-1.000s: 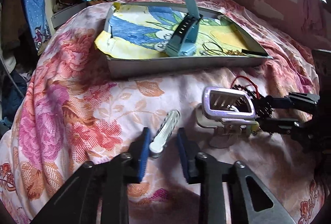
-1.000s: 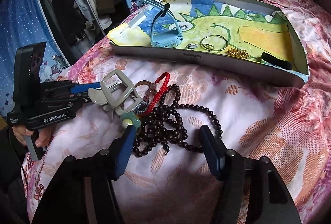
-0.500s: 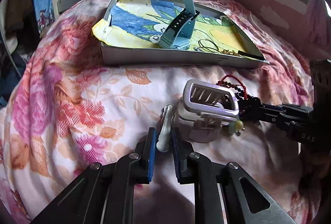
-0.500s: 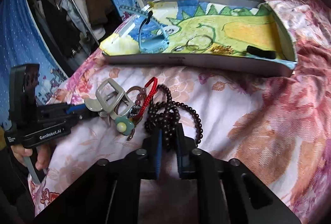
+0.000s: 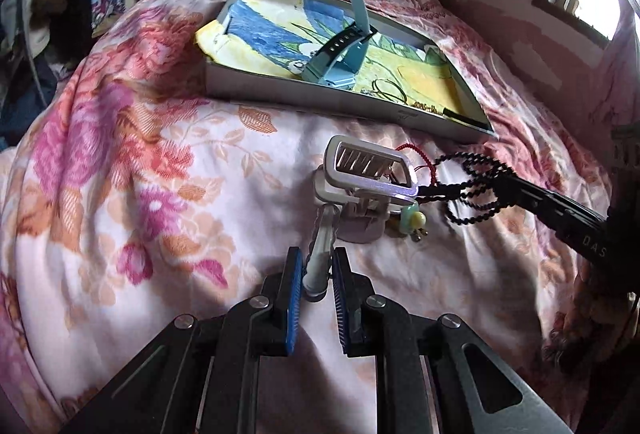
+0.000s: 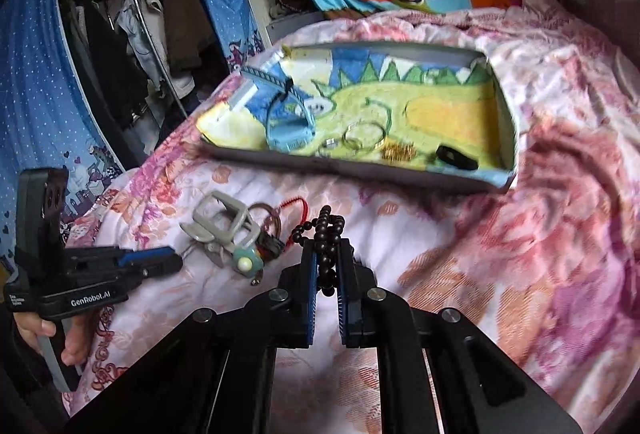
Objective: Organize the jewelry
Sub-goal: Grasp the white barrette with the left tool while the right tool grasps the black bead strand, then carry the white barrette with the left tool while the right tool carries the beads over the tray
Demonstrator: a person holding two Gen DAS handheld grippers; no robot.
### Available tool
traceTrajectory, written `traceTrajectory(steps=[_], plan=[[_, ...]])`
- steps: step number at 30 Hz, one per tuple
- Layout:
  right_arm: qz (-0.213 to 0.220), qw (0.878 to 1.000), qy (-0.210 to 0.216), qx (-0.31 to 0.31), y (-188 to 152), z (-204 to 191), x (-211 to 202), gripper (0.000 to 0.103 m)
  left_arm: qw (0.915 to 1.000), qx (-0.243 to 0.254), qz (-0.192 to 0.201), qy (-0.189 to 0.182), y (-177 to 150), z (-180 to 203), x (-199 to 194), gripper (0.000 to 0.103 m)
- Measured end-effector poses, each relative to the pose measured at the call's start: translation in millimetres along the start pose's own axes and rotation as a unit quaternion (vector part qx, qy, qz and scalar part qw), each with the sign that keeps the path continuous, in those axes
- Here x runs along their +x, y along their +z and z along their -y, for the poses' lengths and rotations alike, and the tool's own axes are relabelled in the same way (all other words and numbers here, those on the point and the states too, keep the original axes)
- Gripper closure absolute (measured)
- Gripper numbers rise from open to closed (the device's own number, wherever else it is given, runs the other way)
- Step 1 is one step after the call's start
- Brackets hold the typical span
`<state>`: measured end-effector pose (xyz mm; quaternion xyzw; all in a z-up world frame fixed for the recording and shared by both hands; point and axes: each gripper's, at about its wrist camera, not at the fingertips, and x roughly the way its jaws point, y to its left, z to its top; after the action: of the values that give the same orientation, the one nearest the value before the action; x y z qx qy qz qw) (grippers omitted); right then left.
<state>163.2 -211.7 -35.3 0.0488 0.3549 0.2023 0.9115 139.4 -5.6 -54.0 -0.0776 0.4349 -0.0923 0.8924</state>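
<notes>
**Beads and clip gripped on a flowered bed**

A floral bedspread carries a shallow tray lined with a dinosaur drawing, where a blue watch, rings and a black band lie. Before it, the right tool pinches a dark bead necklace, lifted off the bedspread. The left tool clamps a pale hair clip beside a grey claw clip.
</notes>
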Motion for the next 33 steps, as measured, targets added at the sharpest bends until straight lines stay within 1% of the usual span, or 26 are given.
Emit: traceTrajectory(steps=[2, 9, 12, 17, 20, 24, 28, 33], plan=[[0.009, 1.000, -0.002, -0.003, 3.6, -0.2, -7.0, 0.095, 0.9999, -0.010, 0.010, -0.002, -4.2, -0.1, -8.1, 0.089], [0.037, 0.999, -0.003, -0.003, 18.6, 4.2, -28.1, 0.095, 0.9985, -0.008, 0.055, -0.002, -14.2, 8.4, -35.5, 0.089], [0.049, 0.999, -0.005, 0.001, 26.8, 10.5, -36.1, 0.095, 0.9975, 0.001, 0.070, -0.005, -7.1, 15.7, -40.9, 0.089], [0.071, 0.997, -0.009, 0.018, 40.7, 26.4, -48.1, 0.095, 0.9956, 0.009, 0.090, -0.022, 13.1, 32.4, -45.1, 0.089], [0.091, 0.995, -0.009, 0.032, 55.2, 40.2, -52.1, 0.095, 0.9955, 0.006, 0.088, -0.034, 32.2, 45.0, -37.1, 0.089], [0.102, 0.994, -0.021, 0.027, 74.8, 55.3, -41.5, 0.095, 0.9958, 0.013, 0.084, -0.036, 66.3, 66.9, -19.3, 0.089], [0.107, 0.994, -0.021, 0.021, 89.7, 71.5, -20.6, 0.095, 0.9965, 0.005, 0.077, -0.033, 94.3, 80.1, 4.9, 0.089], [0.102, 0.995, -0.019, 0.009, 95.2, 87.0, 8.3, 0.095, 0.9961, 0.008, 0.084, -0.023, 122.7, 95.3, 38.1, 0.089]])
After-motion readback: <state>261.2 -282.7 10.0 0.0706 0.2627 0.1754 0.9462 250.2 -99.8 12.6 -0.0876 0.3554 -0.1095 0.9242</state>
